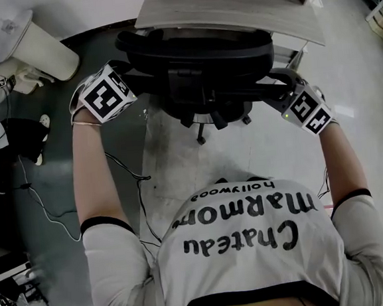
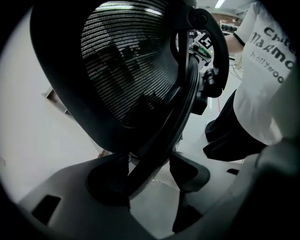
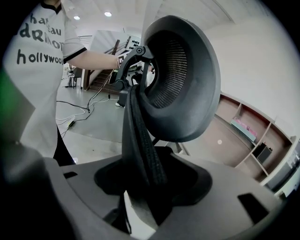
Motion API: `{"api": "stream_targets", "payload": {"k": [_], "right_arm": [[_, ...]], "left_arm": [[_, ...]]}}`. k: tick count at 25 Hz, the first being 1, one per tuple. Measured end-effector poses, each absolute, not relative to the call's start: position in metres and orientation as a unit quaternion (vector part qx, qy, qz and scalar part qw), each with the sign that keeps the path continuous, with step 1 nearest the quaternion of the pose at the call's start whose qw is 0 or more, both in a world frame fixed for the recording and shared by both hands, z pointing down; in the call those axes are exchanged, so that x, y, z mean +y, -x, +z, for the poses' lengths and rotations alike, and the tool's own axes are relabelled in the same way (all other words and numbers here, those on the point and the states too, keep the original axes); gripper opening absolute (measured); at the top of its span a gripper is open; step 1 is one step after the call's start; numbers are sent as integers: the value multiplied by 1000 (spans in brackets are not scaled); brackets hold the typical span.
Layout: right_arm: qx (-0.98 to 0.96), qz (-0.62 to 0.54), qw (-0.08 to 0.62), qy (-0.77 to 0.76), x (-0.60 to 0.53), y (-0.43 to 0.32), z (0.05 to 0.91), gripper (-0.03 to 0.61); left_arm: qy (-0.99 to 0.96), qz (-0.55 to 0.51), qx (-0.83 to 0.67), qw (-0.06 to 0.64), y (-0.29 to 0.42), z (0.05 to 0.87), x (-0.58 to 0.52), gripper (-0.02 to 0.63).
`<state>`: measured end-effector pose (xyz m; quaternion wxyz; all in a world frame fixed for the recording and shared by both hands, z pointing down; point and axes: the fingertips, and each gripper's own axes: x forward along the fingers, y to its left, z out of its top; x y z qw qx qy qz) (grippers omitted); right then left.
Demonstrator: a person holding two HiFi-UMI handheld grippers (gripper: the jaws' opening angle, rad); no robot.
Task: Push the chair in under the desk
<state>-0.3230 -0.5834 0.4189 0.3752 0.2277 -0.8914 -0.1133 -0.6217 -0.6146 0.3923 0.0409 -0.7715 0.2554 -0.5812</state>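
Note:
A black mesh-backed office chair (image 1: 197,62) stands with its seat partly under the pale wooden desk (image 1: 232,12) at the top of the head view. My left gripper (image 1: 131,73) is at the left edge of the chair back, and my right gripper (image 1: 280,86) is at its right edge. In the left gripper view the back's black frame (image 2: 159,140) runs slantwise between the left gripper's (image 2: 147,178) jaws and touches both pads. The ribbed frame edge (image 3: 143,154) fills the gap of the right gripper (image 3: 150,185), whose pads press on it.
The chair's wheeled base (image 1: 209,121) stands on the pale floor just ahead of my feet. Cables (image 1: 42,202) trail over a dark mat on the left, beside a white device (image 1: 36,49). Wall shelves (image 3: 253,136) show in the right gripper view.

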Motion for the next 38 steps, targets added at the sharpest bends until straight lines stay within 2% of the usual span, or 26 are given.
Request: {"api": "stream_targets", "payload": {"k": [18, 26, 32, 38], "right_arm": [[-890, -112, 371, -240, -584, 324, 424, 246], [-891, -104, 372, -240, -587, 322, 427, 250], [-886, -83, 385, -243, -588, 322, 429, 255], [-885, -62, 395, -240, -585, 321, 435, 255]], "left_arm": [[775, -577, 251, 51, 624, 397, -613, 273], [782, -543, 288, 105, 621, 395, -616, 285], [798, -452, 336, 216, 619, 384, -616, 295], [775, -442, 396, 220, 622, 379, -605, 298]]}}
